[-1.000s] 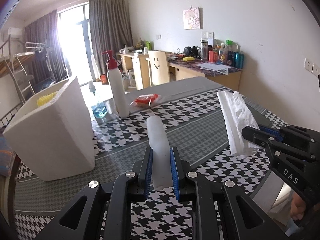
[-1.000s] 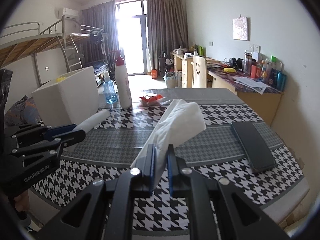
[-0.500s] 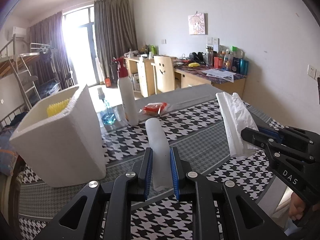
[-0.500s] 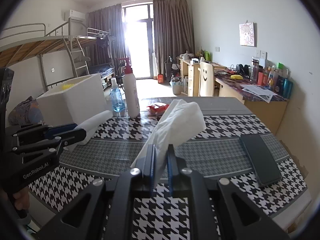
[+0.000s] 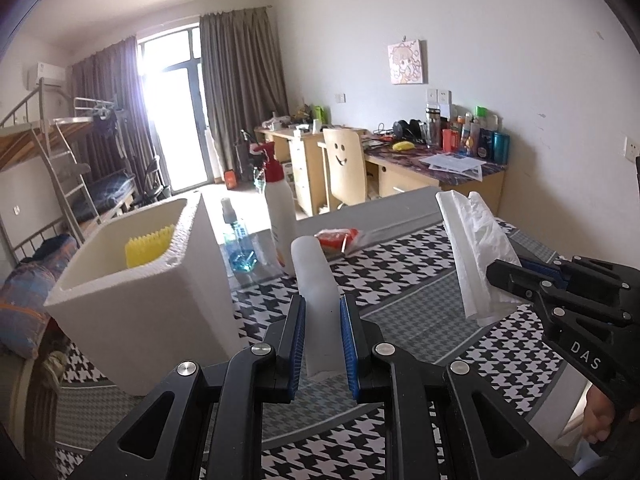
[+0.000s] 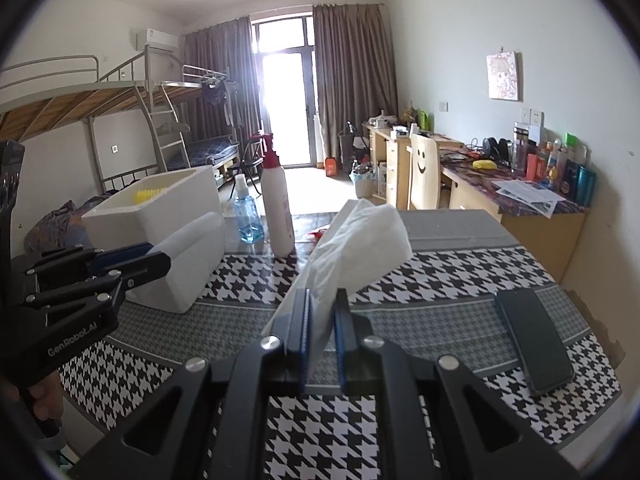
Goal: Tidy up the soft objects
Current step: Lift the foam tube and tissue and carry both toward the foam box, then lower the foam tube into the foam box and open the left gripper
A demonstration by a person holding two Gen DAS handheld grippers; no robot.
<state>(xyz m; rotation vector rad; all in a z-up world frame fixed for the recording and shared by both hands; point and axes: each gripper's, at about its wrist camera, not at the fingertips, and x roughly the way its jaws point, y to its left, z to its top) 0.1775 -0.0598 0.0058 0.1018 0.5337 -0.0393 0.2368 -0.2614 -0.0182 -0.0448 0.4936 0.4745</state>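
Sitting inside the foam box (image 5: 152,300), a yellow sponge (image 5: 149,245).

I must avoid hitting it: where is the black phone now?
In the right wrist view, the black phone lies flat on the table, near its right edge.

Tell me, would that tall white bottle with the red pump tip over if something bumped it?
Probably fairly easily: the bottle is tall and narrow on a small base. Its smooth side looks slippery. How full or heavy it is cannot be seen.
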